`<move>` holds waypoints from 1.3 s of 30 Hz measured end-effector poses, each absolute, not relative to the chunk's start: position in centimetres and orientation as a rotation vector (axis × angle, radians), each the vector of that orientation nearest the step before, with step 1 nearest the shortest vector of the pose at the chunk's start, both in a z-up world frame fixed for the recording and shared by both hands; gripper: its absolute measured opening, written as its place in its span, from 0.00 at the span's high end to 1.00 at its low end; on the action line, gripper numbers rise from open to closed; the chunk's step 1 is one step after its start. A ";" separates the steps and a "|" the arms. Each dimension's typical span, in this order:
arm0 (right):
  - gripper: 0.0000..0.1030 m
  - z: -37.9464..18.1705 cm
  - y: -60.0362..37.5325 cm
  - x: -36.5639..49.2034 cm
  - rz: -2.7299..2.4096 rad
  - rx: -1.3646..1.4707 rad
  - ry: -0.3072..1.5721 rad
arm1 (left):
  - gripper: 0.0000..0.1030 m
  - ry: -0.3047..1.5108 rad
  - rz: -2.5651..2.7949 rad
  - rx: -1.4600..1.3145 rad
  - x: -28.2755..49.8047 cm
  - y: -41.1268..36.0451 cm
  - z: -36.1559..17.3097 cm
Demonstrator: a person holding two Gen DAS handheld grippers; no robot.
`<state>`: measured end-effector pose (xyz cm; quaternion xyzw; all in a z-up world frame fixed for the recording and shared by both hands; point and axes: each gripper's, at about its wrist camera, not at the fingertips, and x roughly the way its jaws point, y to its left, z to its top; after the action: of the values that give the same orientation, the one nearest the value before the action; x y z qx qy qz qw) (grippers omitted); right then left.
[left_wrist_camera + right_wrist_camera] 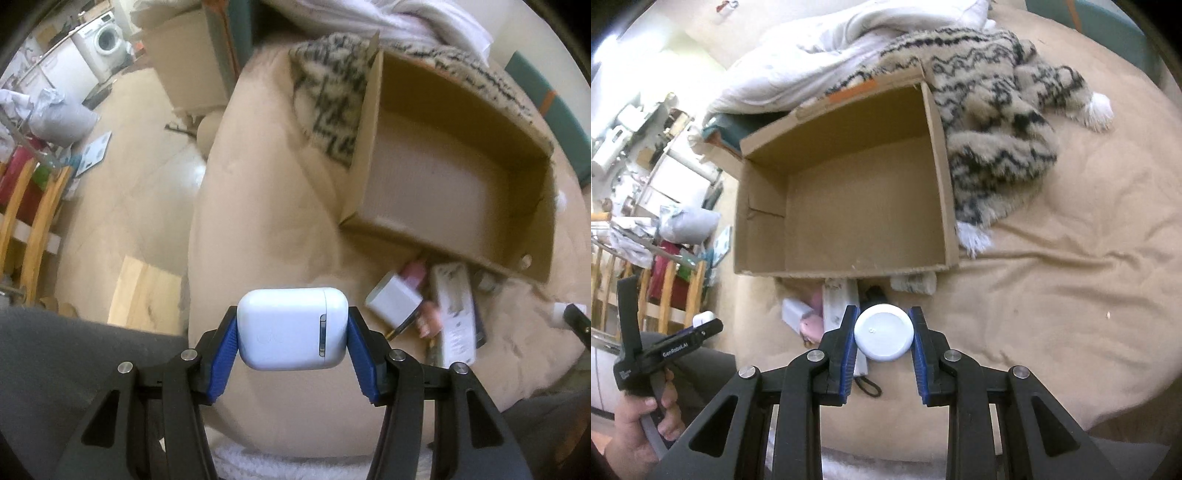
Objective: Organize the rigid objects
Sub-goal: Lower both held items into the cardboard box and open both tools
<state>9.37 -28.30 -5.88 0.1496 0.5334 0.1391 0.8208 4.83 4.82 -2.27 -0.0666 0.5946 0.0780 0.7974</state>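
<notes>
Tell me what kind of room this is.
Probably a cluttered home bedroom or living space: a cardboard box sits on a beige bed cover beside a fuzzy patterned blanket, and a washing machine stands in the background.

Left gripper (pixel 293 330): matte black linkage arms with triangular cut-outs, four round silver screws, ribbed blue pads (pixel 223 356). Right gripper (pixel 883 333): same black frame, silver screws, blue ribbed pads (pixel 847 354). At 8 o'clock in the right wrist view, bare-skinned hand (pixel 641 424); white "GenRobot.AI" lettering on the black body.
</notes>
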 end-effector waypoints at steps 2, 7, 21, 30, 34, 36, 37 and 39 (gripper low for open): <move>0.73 -5.6 -28.2 10.2 0.299 0.307 1.122 | 0.50 1.255 0.149 -0.131 5.5 4.2 -1.3; 0.73 -4.5 -27.2 12.8 0.320 0.310 1.080 | 0.50 1.202 0.109 -0.060 8.8 1.8 -0.4; 0.73 -6.9 -22.6 20.0 0.358 0.236 1.119 | 0.50 1.174 0.022 0.053 18.0 -3.2 -2.7; 0.73 -10.8 -22.1 20.1 0.357 0.272 1.193 | 0.50 1.182 -0.064 0.100 19.4 -5.1 -6.7; 0.73 -11.3 -21.2 20.4 0.364 0.228 1.204 | 0.50 1.187 -0.085 0.107 19.5 -5.6 -7.4; 0.73 -11.7 -20.8 20.7 0.362 0.217 1.216 | 0.50 1.165 -0.078 0.152 19.3 -6.1 -7.5; 0.73 -11.8 -20.7 20.9 0.359 0.212 1.223 | 0.50 1.161 -0.076 0.161 19.3 -6.3 -7.5; 0.73 -12.1 -20.5 21.1 0.352 0.215 1.238 | 0.50 1.160 -0.067 0.177 19.4 -6.4 -7.9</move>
<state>21.11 -20.52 -12.14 0.0998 0.5759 0.1638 0.7947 19.40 -6.43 -7.88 0.0834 0.5470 -0.0317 0.8324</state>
